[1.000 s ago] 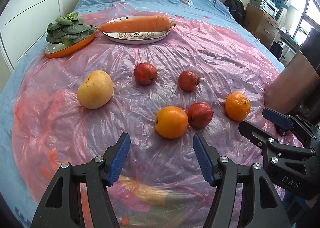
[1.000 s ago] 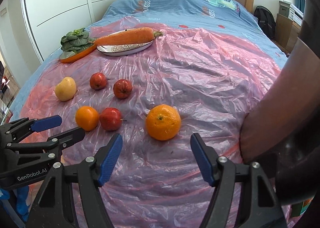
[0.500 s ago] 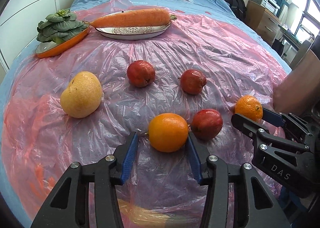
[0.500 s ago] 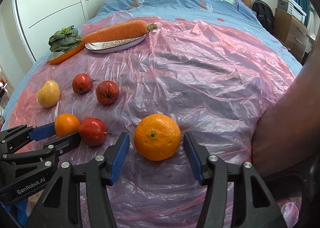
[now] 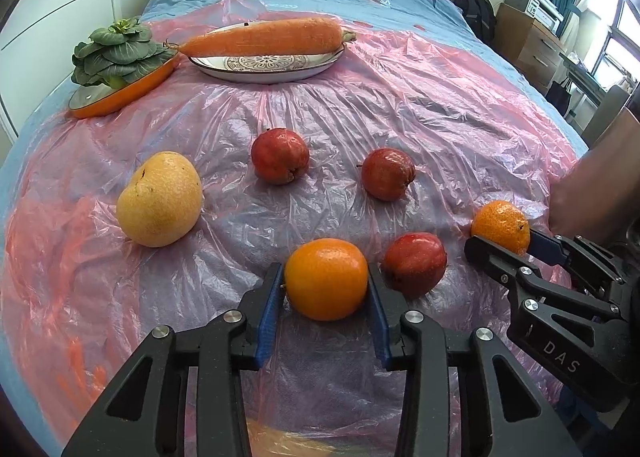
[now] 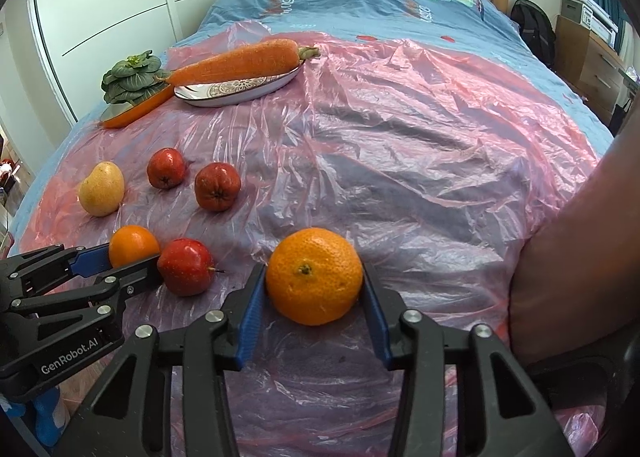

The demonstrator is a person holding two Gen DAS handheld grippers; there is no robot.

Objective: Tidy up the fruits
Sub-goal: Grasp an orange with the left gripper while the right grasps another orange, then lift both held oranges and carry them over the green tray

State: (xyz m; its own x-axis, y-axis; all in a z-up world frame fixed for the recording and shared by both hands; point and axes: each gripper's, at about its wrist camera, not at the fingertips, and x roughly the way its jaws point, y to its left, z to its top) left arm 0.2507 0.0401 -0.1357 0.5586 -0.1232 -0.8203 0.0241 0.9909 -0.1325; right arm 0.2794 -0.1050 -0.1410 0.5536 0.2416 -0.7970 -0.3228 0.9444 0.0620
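Fruit lies on a pink plastic sheet (image 5: 400,105) over a bed. My left gripper (image 5: 326,289) is shut on a smooth orange (image 5: 326,279), its blue pads against both sides. My right gripper (image 6: 314,289) is shut on a dimpled orange (image 6: 314,281), which also shows in the left wrist view (image 5: 500,225). A red apple (image 5: 414,263) lies just right of the smooth orange. Two more red apples (image 5: 280,155) (image 5: 387,173) and a yellow pear (image 5: 160,205) lie farther back. Both oranges rest on the sheet.
A white patterned plate (image 5: 264,67) with a big carrot (image 5: 268,37) stands at the back. An orange dish (image 5: 120,91) with green bok choy (image 5: 116,53) is at the back left. A forearm (image 6: 576,257) fills the right side. Wardrobe doors stand left, a dresser right.
Both grippers have moved forward to their oranges and closed from wide open until the pads touch the fruit. The other fruit has not moved.
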